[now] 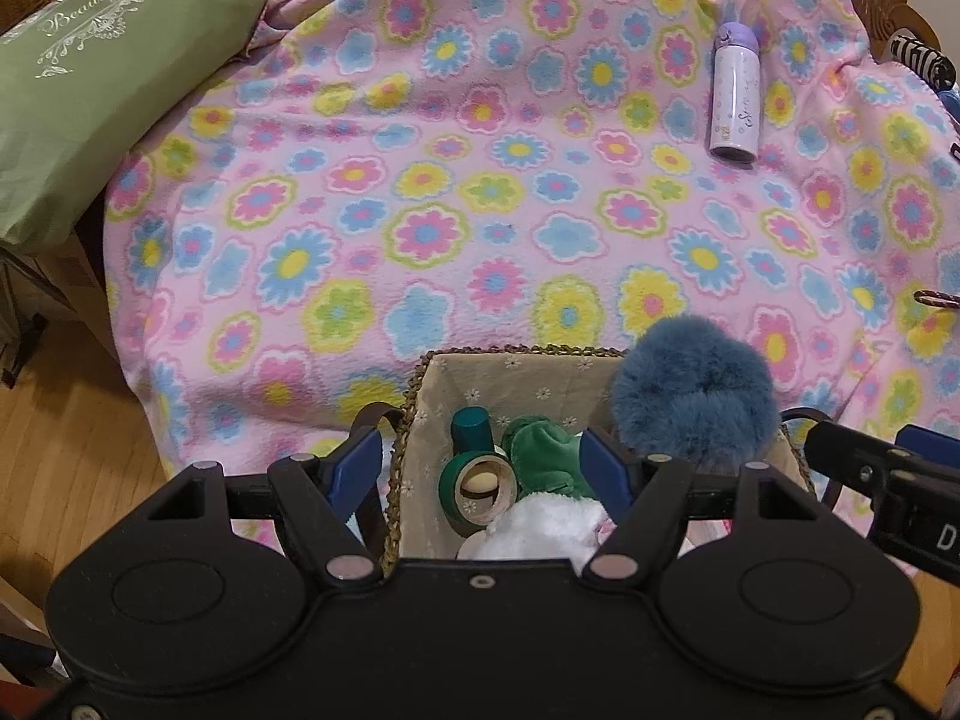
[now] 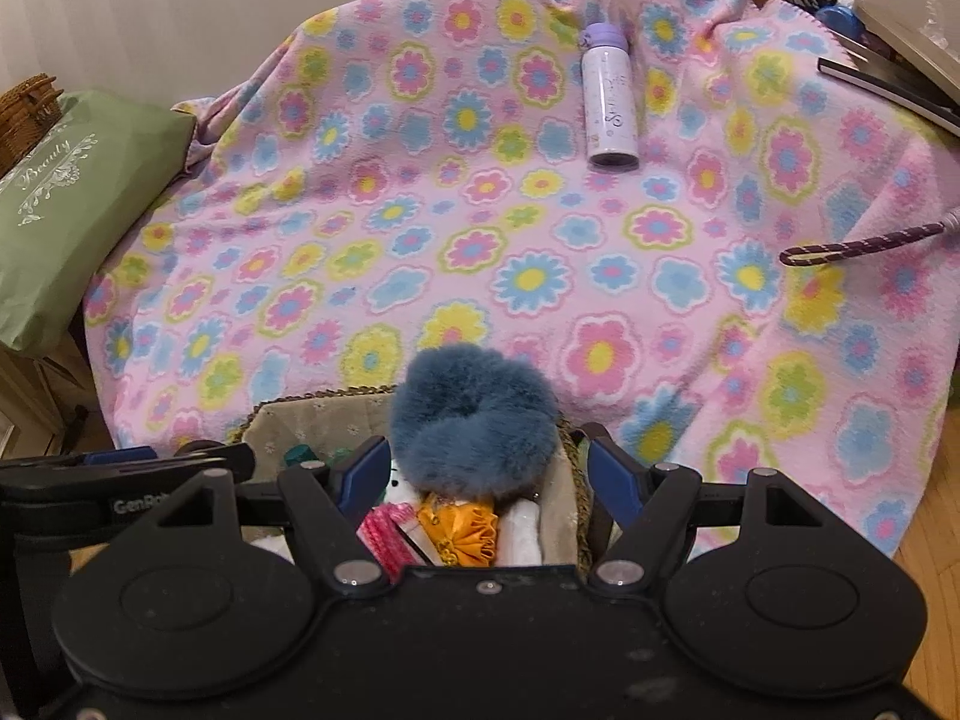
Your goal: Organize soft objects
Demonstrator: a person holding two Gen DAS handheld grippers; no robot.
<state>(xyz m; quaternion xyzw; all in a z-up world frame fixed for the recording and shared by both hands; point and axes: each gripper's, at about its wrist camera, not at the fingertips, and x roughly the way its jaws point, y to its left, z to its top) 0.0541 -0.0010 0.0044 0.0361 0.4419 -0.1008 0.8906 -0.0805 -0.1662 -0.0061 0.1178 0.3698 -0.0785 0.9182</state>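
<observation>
A woven basket (image 1: 420, 372) with a beige flowered lining stands at the near edge of the flowered blanket; it also shows in the right wrist view (image 2: 312, 405). In it lie a fluffy blue scrunchie (image 1: 693, 393) (image 2: 474, 414), a green plush (image 1: 540, 456), a white plush (image 1: 540, 531), a teal wooden toy (image 1: 474, 474), and an orange cloth (image 2: 459, 531) beside a pink one (image 2: 387, 534). My left gripper (image 1: 483, 462) is open over the basket's left side. My right gripper (image 2: 489, 471) is open, its blue pads either side of the scrunchie, not gripping it.
A pink flowered blanket (image 1: 480, 180) covers the surface. A lilac bottle (image 1: 735, 96) (image 2: 609, 96) lies at the back right. A green pillow (image 1: 78, 102) sits left. A purple cord loop (image 2: 858, 245) and books (image 2: 888, 69) lie right. Wooden floor (image 1: 72, 432) shows below.
</observation>
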